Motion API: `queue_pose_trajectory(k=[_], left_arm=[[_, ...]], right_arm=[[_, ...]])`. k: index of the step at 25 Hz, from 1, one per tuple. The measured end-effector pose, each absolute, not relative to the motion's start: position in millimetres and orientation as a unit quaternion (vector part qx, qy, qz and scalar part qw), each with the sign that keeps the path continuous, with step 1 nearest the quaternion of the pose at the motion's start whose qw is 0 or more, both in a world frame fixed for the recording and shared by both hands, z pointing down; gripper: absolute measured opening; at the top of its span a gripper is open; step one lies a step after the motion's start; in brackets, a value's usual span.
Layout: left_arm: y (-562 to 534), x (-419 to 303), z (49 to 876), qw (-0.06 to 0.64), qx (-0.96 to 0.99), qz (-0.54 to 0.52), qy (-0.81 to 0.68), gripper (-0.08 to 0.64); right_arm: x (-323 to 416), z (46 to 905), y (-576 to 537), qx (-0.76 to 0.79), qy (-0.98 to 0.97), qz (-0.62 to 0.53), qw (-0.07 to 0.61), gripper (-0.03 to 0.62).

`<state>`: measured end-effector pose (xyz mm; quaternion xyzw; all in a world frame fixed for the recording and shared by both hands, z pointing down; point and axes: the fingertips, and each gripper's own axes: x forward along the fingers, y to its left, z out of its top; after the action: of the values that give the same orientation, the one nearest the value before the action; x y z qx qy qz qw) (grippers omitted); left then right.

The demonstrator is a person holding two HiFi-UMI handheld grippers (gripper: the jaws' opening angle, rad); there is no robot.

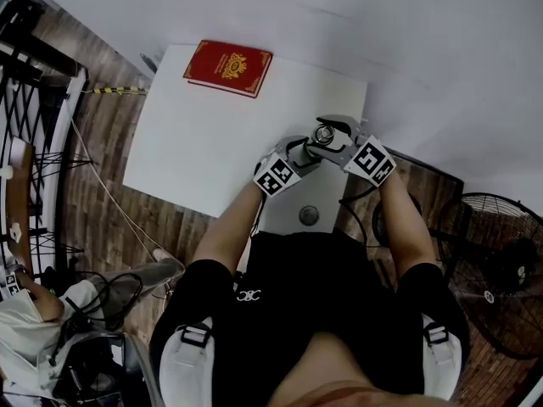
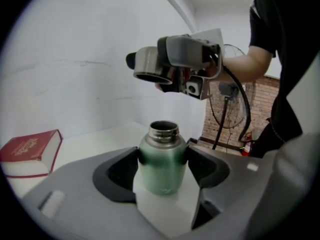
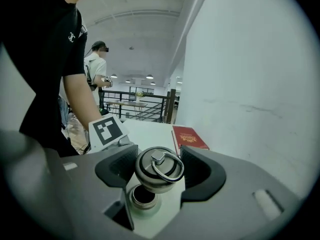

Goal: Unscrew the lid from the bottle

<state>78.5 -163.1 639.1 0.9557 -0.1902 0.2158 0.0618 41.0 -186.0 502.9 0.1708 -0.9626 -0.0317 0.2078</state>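
One bottle (image 2: 160, 166) in left gripper (image 2: 162, 159), lid (image 3: 156, 173) just above, in right gripper (image 3: 158, 165)

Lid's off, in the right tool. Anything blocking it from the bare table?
Only the bottle, gripped by the left tool, sits straight below the lid. The table beside it looks bare; the book lies at the far corner, well apart.

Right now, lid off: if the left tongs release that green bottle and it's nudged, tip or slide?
Probably slides before tipping: the green bottle looks squat, wide body under a short neck, upright on the table. Its satin metal wall looks smooth, so the left tongs may slip if loosened. Weight is a guess: its contents aren't visible.
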Motion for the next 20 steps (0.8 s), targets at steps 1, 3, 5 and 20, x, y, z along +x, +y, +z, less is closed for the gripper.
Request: queue_pose_trajectory(k=[1, 3, 5, 20], left_arm=[[-163.0, 78.6, 637.8, 0.066, 0.954, 0.214, -0.2, 0.362], [-160.2, 77.9, 631.8, 0.069, 0.952, 0.204, -0.217, 0.362], [-155.6, 74.9, 620.7, 0.071, 0.951, 0.188, -0.237, 0.362], [-144.5, -1.9, 475.1, 0.03, 0.887, 0.058, -0.457, 0.054]], right_arm=[[42.7, 500.2, -186.5, 0.182, -0.962, -0.029, 0.2, 0.268], [47.1, 493.1, -186.0, 0.204, -0.962, -0.018, 0.179, 0.268], [53.9, 481.6, -183.0, 0.228, -0.962, -0.004, 0.15, 0.268], [160.1, 425.1, -173.8, 0.535, -0.843, 0.046, 0.032, 0.268]])
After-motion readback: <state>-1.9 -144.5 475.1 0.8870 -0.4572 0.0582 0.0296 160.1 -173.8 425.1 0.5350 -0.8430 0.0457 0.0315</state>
